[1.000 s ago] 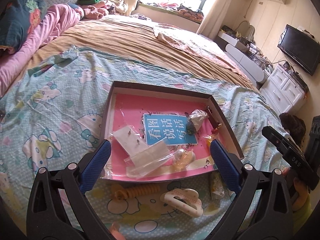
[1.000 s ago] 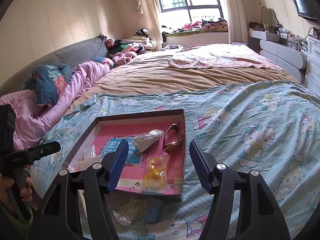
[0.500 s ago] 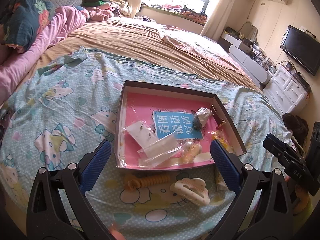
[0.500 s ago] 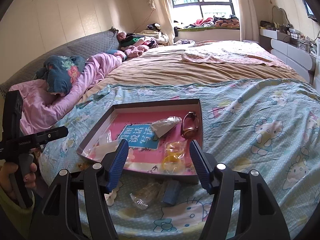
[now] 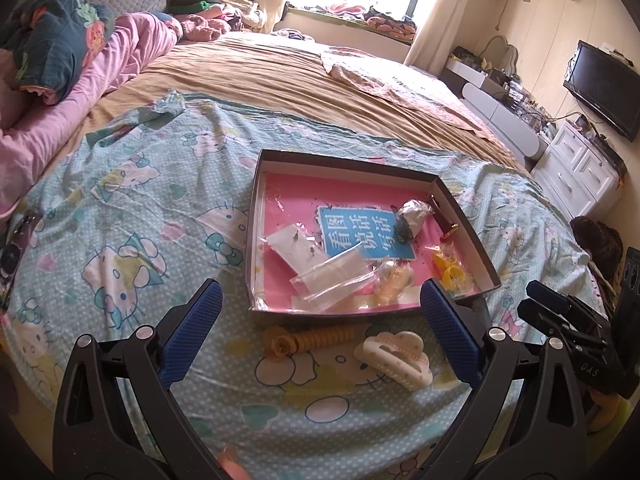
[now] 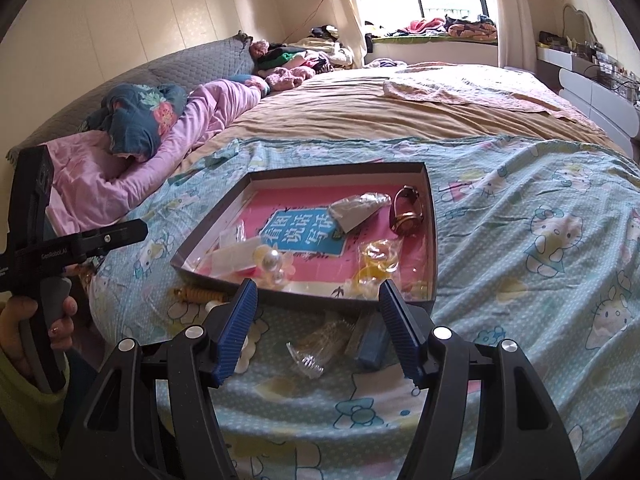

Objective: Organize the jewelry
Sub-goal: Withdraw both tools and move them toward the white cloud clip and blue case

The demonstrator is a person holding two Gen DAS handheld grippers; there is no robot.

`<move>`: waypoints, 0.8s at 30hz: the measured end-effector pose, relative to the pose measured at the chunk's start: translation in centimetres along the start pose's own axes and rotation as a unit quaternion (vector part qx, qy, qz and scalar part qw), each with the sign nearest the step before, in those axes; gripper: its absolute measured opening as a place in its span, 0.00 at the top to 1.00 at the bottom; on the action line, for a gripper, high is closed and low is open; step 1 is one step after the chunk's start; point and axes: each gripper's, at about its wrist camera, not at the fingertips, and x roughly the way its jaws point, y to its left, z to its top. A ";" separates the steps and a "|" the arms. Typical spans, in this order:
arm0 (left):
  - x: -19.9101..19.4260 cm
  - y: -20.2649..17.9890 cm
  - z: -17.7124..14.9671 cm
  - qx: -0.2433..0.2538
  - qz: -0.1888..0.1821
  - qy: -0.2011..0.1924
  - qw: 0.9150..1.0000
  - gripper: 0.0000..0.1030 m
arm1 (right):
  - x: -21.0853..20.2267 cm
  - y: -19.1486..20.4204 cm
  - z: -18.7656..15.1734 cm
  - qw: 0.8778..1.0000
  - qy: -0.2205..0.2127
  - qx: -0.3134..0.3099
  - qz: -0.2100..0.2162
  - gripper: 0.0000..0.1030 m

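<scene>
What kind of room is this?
A bedroom, most likely: a big bed with a cartoon-cat sheet, pillows by the headboard, and a television on the wall.

Matt cardboard tray (image 5: 464, 216), crinkled cotton sheet (image 5: 132, 216), glossy plastic hair claw (image 5: 394, 354)

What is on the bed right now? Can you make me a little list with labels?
place: bed sheet with cartoon cats
box: shallow open tray, pink inside
in the box: blue card, clear plastic bags, yellow rings, brown sunglasses
outside the box, near side: yellow spiral hair tie, cream hair claw, clear hair clip, blue bar
left gripper: open, holding nothing
right gripper: open, holding nothing
</scene>
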 end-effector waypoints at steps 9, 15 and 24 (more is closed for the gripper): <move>0.2 -0.9 -1.5 0.018 -0.001 0.016 1.000 0.10 | 0.2 -0.3 -1.4 1.000 0.019 0.000 -0.008 0.40; 1.0 -1.8 -2.7 0.032 -0.004 0.035 0.999 0.10 | 0.3 -0.9 -2.1 0.999 0.027 0.003 -0.017 0.40; 2.4 -3.5 -4.5 0.058 -0.008 0.061 0.996 0.10 | 1.3 -2.0 -3.0 0.999 0.042 0.017 -0.029 0.40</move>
